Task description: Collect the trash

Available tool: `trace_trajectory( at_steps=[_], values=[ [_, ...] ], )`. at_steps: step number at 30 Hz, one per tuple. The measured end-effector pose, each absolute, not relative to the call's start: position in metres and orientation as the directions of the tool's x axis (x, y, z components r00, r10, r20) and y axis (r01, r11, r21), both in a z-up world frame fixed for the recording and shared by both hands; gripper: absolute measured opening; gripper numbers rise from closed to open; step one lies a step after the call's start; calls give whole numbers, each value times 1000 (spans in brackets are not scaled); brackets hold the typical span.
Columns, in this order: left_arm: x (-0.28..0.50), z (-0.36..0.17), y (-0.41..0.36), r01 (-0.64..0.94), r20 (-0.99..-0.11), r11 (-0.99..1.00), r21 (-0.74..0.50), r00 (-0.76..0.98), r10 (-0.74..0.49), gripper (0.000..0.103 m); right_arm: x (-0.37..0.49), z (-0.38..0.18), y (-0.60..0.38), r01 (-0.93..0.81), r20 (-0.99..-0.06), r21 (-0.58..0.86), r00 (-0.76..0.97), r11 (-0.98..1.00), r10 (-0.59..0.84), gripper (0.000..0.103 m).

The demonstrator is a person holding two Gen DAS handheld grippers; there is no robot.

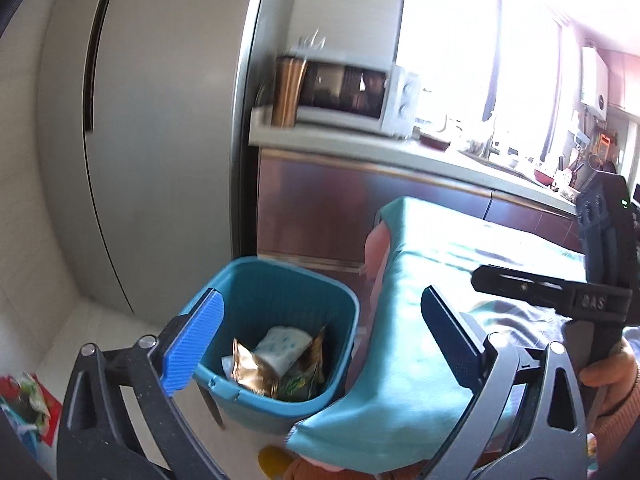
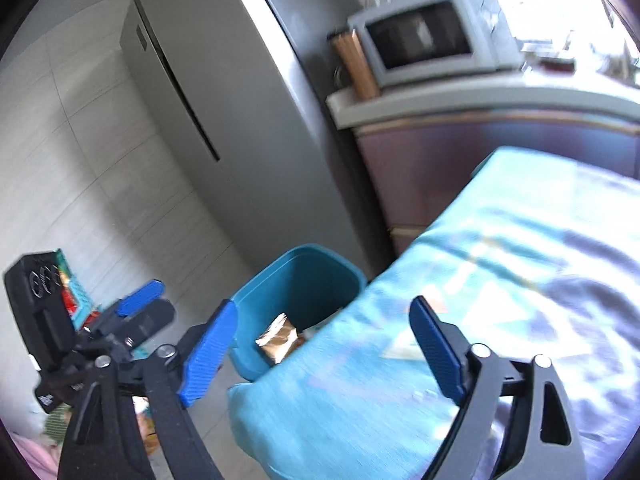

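Observation:
A blue trash bin stands on the floor beside the table corner. It holds a gold wrapper, a white and blue packet and a green wrapper. My left gripper is open and empty above the bin and the table edge. The bin also shows in the right wrist view with the gold wrapper inside. My right gripper is open and empty over the table corner next to the bin. The left gripper shows at the left of the right wrist view.
A table with a teal cloth sits right of the bin. A grey fridge stands behind the bin. A counter carries a microwave. Colourful packages lie on the floor at the left.

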State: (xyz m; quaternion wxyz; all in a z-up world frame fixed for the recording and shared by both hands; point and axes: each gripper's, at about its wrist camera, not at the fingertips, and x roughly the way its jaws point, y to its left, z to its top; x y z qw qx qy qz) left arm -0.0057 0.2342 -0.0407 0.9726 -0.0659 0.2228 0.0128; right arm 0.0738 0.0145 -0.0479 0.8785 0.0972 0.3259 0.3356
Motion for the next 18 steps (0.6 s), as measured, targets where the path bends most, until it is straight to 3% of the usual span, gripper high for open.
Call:
trace_trajectory(
  at_steps=[5,18],
  values=[
    [-20,-26,206,-67,-376,993,-96,926,27,97,45,-35,-16,-472,-452,294,698,831,556,96],
    [-45,5,143,-27,-251,994,-105,968,0,97,-21,-22,-74,-285,-303,98,904,954,301,96]
  ],
)
